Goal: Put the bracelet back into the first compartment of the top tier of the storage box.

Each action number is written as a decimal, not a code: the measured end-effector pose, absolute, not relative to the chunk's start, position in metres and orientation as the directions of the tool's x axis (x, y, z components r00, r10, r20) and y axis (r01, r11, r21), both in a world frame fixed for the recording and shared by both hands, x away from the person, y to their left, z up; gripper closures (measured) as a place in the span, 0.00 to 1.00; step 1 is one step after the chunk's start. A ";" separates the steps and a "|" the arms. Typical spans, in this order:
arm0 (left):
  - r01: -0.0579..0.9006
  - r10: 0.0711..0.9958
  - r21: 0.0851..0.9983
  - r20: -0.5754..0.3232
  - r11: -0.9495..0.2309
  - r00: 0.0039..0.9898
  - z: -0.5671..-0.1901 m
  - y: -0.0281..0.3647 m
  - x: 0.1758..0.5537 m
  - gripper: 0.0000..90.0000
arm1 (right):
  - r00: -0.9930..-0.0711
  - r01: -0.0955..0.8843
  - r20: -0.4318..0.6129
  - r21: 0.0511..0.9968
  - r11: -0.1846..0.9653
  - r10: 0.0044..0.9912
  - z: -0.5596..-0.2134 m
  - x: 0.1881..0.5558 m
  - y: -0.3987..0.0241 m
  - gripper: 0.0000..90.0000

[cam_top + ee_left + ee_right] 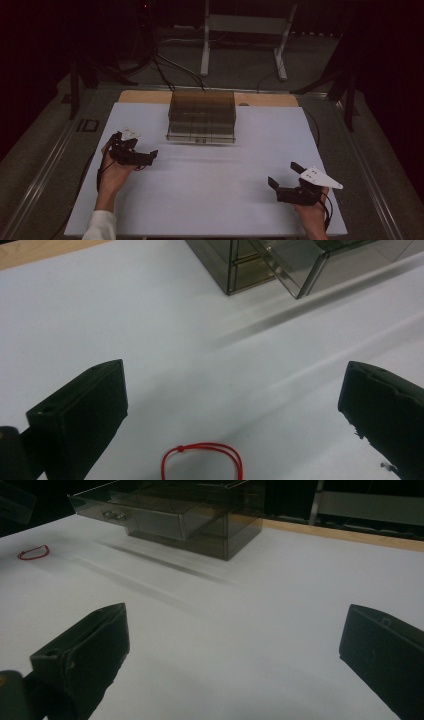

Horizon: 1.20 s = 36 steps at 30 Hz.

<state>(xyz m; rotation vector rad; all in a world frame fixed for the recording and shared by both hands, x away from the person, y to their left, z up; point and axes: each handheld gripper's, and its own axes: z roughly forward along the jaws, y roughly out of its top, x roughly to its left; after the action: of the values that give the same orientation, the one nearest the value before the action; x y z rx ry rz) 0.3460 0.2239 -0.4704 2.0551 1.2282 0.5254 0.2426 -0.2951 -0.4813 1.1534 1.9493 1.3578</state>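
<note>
The left gripper [232, 415] is positioned over the white table surface [125, 315] with its two black jaws spread wide apart. A red cord loop [202, 460] lies flat on the surface between the jaws, touching neither. Ahead of the jaws stands a smoked clear drawer unit [280, 262], one drawer pulled partly out.

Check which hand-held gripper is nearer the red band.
Left. The red band lies just ahead of the left hand-held gripper, between its open jaws. The right hand-held gripper is far across the table.
</note>
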 end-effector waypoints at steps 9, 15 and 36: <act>0.617 0.888 0.722 -0.007 -0.314 0.460 -0.478 0.229 0.342 0.01 | -0.518 0.359 0.069 0.922 0.144 0.852 -0.481 0.243 -0.295 0.00; 0.622 0.894 0.724 -0.015 -0.299 0.447 -0.484 0.232 0.340 0.01 | -0.518 0.359 0.068 0.922 0.145 0.852 -0.481 0.243 -0.295 0.00; 0.638 0.895 0.704 -0.008 -0.312 0.446 -0.496 0.237 0.331 0.01 | -0.517 0.359 0.070 0.922 0.143 0.853 -0.481 0.243 -0.295 0.00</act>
<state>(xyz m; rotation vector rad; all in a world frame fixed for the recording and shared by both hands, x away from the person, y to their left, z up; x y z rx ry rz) 0.3309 0.2369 -0.4965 2.0585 1.2781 0.5169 0.2425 -0.2953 -0.4810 1.1569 1.9473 1.3593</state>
